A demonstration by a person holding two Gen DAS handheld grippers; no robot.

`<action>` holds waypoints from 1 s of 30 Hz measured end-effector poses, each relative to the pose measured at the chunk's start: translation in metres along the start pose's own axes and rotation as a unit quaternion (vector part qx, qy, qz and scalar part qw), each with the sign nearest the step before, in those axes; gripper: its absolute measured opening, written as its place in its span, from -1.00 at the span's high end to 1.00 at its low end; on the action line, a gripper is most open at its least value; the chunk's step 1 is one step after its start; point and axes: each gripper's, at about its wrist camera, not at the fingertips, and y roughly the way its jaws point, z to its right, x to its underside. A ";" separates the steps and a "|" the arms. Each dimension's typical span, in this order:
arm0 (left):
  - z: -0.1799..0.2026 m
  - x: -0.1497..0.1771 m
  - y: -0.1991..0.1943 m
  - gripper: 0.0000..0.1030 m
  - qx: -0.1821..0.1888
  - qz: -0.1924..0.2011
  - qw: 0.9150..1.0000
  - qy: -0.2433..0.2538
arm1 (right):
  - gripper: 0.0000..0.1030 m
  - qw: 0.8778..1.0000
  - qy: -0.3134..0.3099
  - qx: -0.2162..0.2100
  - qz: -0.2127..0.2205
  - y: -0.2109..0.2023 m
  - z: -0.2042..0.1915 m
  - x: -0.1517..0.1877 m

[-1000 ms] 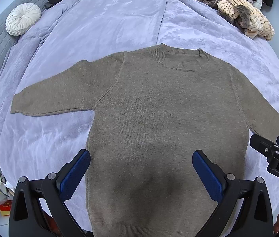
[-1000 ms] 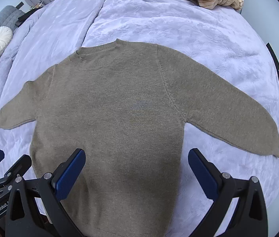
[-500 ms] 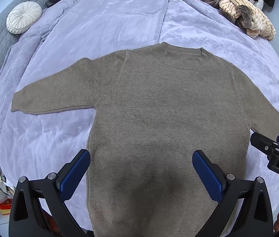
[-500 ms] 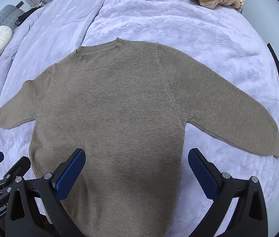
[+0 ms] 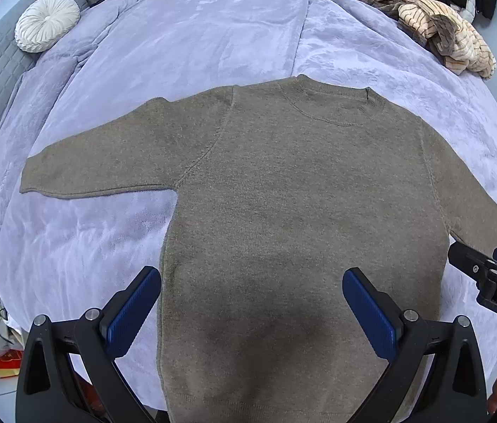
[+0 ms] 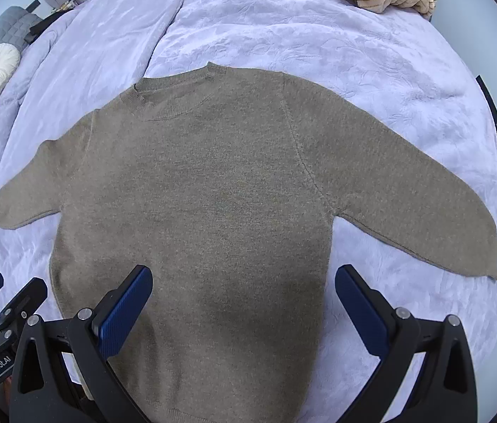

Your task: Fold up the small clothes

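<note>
Sweater (image 5: 283,211), olive-brown knit, lies flat and face up on the lavender bedspread (image 5: 195,35), body smoothed and both sleeves spread out to the sides, which looks like the laid-out start of a fold with nothing turned in yet. In the left wrist view the left gripper (image 5: 252,308) hovers over the sweater's lower body near the hem, fingers spread wide and holding nothing, one blue pad (image 5: 134,312) off the sweater's left side seam over bare bedspread, the other above the knit. The left sleeve (image 5: 107,162) runs straight out from the sweater, clear for a grab. The right gripper's tip pokes in beside the sweater's right sleeve. Beyond the sweater's collar, a heap of striped clothes (image 5: 449,35) and a round white cushion (image 5: 47,23) sit well apart from it, so nothing blocks the fold. In the right wrist view the right gripper (image 6: 244,306) also hangs over the sweater's lower body, fingers wide apart and empty, one pad on the sweater's side of the right seam, the other over bedspread. The right sleeve (image 6: 424,204) angles out and down from the sweater, flat. The left gripper shows just beside the sweater's left hem corner. Likely next: pinch a sleeve or side edge and bring it inward.
</note>
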 end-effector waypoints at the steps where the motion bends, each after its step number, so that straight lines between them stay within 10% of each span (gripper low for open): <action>1: 0.000 0.000 0.000 -1.00 0.000 0.002 1.000 0.000 | -1.00 1.000 -0.001 0.002 0.000 0.000 -0.001 0.000; 30: -0.026 -0.013 0.049 -1.00 0.036 -0.016 0.998 0.056 | -1.00 0.999 0.036 0.012 -0.002 0.020 -0.020 0.011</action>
